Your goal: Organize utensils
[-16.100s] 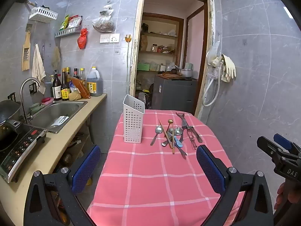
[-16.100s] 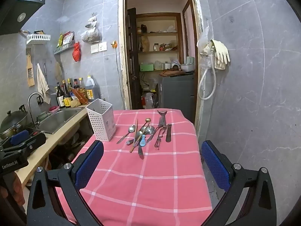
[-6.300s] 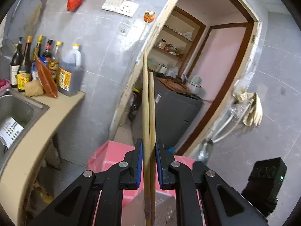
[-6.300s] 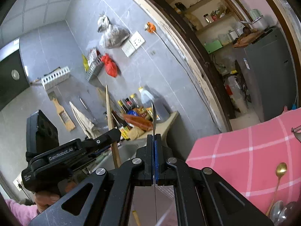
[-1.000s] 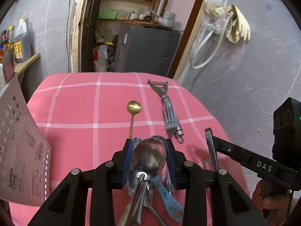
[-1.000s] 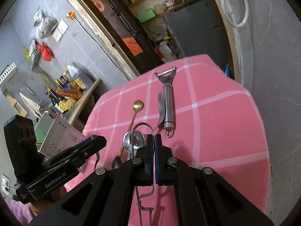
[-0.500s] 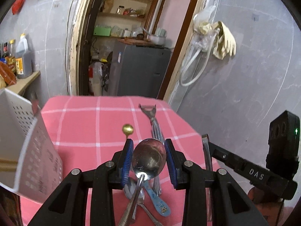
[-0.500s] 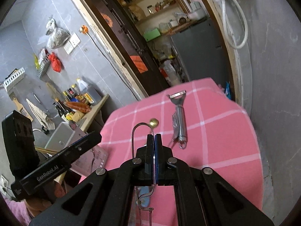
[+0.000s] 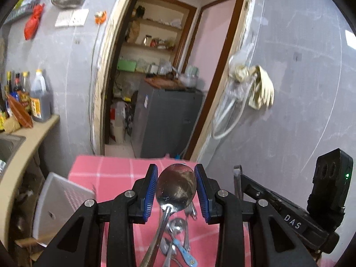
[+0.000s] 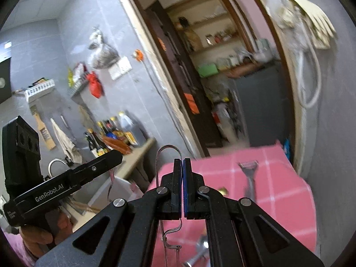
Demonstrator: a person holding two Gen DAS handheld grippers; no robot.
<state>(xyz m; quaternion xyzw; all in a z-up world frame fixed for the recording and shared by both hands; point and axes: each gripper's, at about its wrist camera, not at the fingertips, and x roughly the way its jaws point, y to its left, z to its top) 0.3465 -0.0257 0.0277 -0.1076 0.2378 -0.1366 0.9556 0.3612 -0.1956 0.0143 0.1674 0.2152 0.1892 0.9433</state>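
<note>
A pair of hand-held grippers carries cutlery above a table draped in a pink checked cloth (image 9: 115, 175) in a grey-tiled kitchen, midway through sorting utensils into a white perforated plastic holder (image 9: 60, 209) standing at the table's left edge. The left gripper (image 9: 176, 191) clasps a large stainless-steel spoon (image 9: 175, 189) by the sides of its bowl, blue pads pressed against it and the handle trailing down toward the camera. The right gripper (image 10: 182, 191) is clenched tight on a thin bent-wire metal utensil (image 10: 165, 153), whose curved loop arcs up to the left of the jaws; what kind of tool it is cannot be told. Both pieces hang clear of the cloth, neither yet over the holder. Inside the holder, the tips of what look like wooden chopsticks (image 9: 29, 240) show, suggesting part of the job is done. Still waiting on the cloth are a small spoon with a pale blue handle (image 9: 181, 249), a steel fork (image 9: 189, 227) and further spoons heaped beneath the left gripper, plus a steel peeler (image 10: 249, 178) and a gold-coloured spoon (image 10: 222, 191) farther back. Judging by that pile, more than half the work remains: the two held pieces need dropping in, then several more trips.
</note>
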